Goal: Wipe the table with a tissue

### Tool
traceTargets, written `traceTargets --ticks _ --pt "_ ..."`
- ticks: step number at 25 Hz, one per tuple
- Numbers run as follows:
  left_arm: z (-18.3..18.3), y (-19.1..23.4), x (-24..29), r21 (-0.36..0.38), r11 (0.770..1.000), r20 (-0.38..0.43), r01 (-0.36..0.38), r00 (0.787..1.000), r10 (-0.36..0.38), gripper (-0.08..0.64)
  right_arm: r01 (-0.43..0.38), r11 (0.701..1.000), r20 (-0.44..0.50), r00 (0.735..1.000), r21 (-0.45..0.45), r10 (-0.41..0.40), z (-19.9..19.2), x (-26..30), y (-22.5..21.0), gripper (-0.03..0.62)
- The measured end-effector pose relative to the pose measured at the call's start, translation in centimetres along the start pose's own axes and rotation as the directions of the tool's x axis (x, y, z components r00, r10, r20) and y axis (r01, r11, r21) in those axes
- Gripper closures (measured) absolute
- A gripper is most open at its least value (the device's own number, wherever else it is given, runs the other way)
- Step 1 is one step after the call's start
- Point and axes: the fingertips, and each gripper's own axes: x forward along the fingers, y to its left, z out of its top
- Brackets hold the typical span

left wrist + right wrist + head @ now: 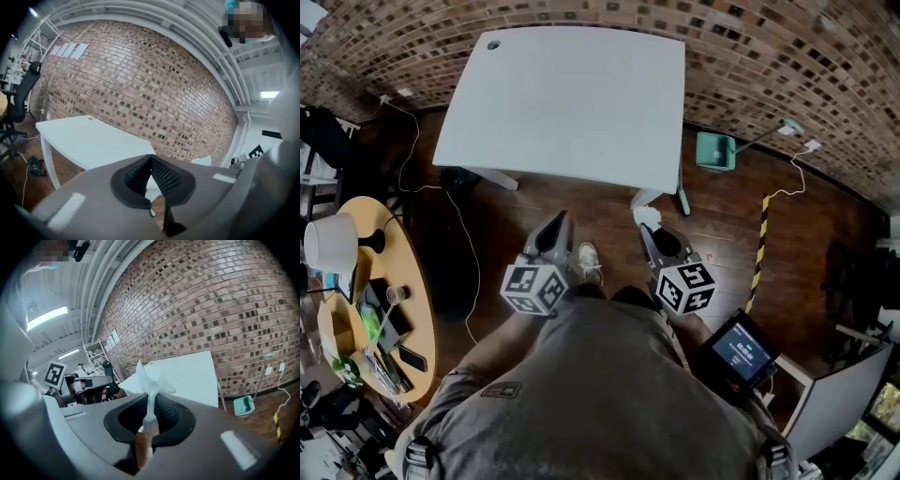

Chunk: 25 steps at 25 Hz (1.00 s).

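Observation:
A white table [572,98] stands ahead of me against the brick wall, its top bare. My right gripper [649,225] is held in front of the table's near edge, shut on a crumpled white tissue [646,217]. In the right gripper view the tissue [149,380] sticks up from between the closed jaws, with the table [192,373] behind it. My left gripper [555,228] hovers beside it, short of the table, jaws closed with nothing in them. The left gripper view shows the pads [161,176] meeting and the table [89,140] ahead.
A round wooden side table [375,309] with a lamp and clutter stands at my left. A teal dustpan [714,150] and cables lie on the dark wood floor to the table's right. A small screen device [741,352] sits at my right side.

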Motion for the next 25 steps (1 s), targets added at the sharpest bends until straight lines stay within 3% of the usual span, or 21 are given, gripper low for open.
traceTargets --ticks 11,18,25 --pt "2.8 5.2 4.0 -0.012 0.999 -0.036 0.034 0.999 -0.035 0.558 0.062 0.998 -0.034 0.997 -0.005 -0.062 2.4 6.4 -0.8 0.545" --pt "2.8 6.2 6.9 -0.018 1.000 -0.057 0.003 0.998 -0.004 0.558 0.046 0.999 -0.072 0.996 -0.002 -0.046 2.8 9.3 -3.4 0.545" --pt "2.3 6.8 10.0 -0.020 0.998 -0.089 -0.052 0.995 0.050 0.558 0.021 0.996 -0.168 0.985 -0.085 -0.035 3.2 11.8 -6.4 0.545"
